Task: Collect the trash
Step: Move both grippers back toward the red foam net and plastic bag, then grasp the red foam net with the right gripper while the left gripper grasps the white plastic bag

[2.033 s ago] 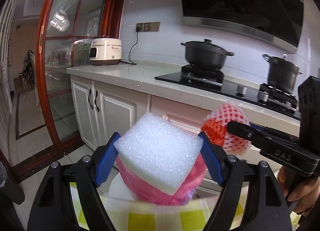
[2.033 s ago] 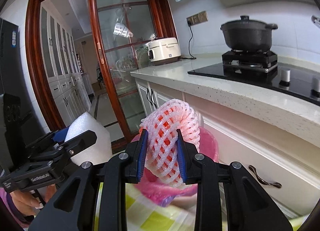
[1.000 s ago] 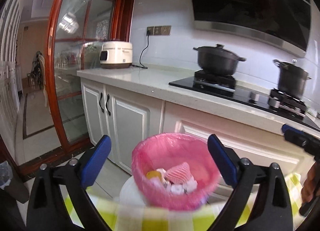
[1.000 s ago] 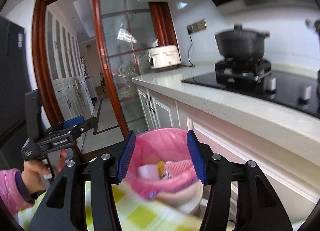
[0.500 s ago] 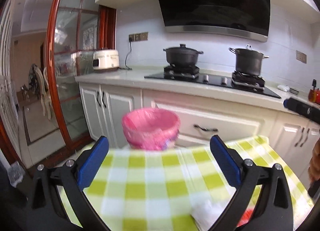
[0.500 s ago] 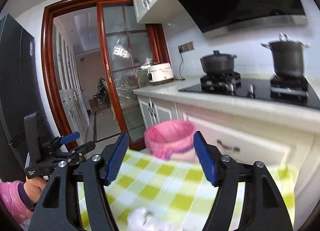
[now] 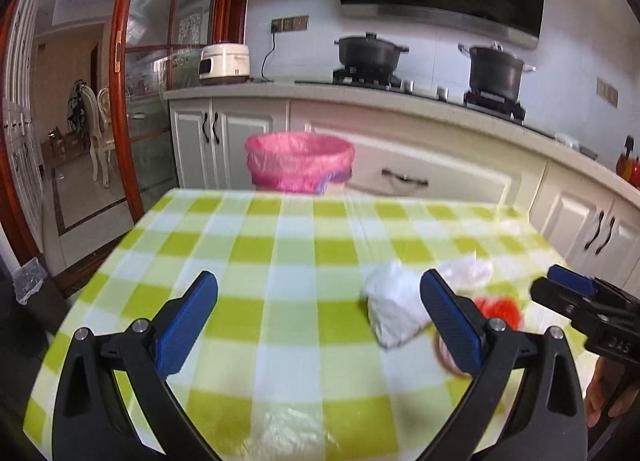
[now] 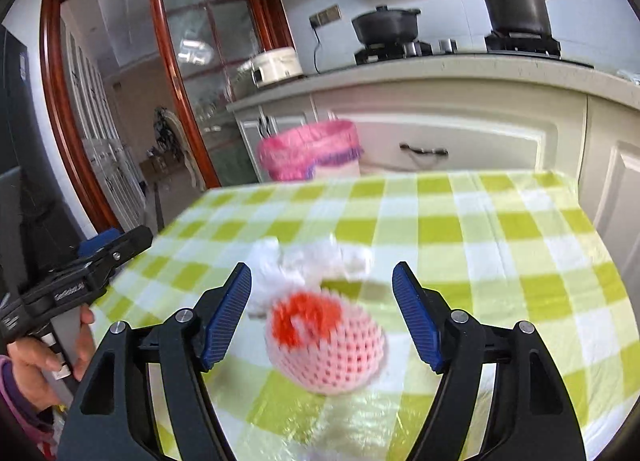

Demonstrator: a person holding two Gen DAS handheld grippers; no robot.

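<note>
Right wrist view: a pink foam-net fruit sleeve with a red patch point(image 8: 326, 345) lies on the green-and-white checked desk point(image 8: 500, 229), between the spread-wide, empty fingers of the right tool point(image 8: 322, 317), touching crumpled white plastic point(image 8: 304, 261). Left tool point(image 7: 318, 315) gapes empty too; lettering unreadable. Pink-lined bin point(image 7: 300, 161) stands beyond the desk.

Foam net point(image 8: 326, 345) motion-blurred, bin point(image 7: 300, 162) contents hidden, crumpled plastic point(image 7: 394, 311) smeared

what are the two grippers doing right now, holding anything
Left gripper: open, holding nothing.
Right gripper: open, empty, with the pink foam net lying between its jaws.
</note>
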